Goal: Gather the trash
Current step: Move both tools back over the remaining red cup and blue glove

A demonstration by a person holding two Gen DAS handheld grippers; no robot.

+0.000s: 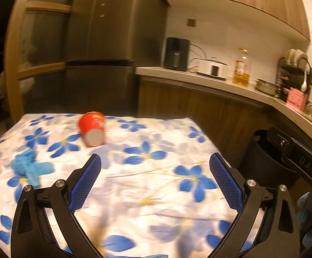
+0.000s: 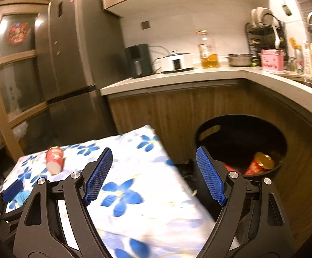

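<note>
A red paper cup (image 1: pixel 93 130) lies on its side at the far part of the table with the blue-flowered cloth (image 1: pixel 147 185); it also shows in the right wrist view (image 2: pixel 54 159). A crumpled blue piece of trash (image 1: pixel 30 168) lies at the table's left. My left gripper (image 1: pixel 155 167) is open and empty above the table's middle. My right gripper (image 2: pixel 153 163) is open and empty over the table's right edge, beside a black bin (image 2: pixel 240 129) on the floor that holds red trash (image 2: pixel 255 166).
A wooden counter (image 2: pixel 199 75) with an oil bottle (image 2: pixel 208 51), cooker (image 2: pixel 176 62), pot and dish rack runs behind and to the right. A grey fridge (image 2: pixel 70 49) stands behind the table. The other gripper's blue pad (image 2: pixel 13 188) shows at the left.
</note>
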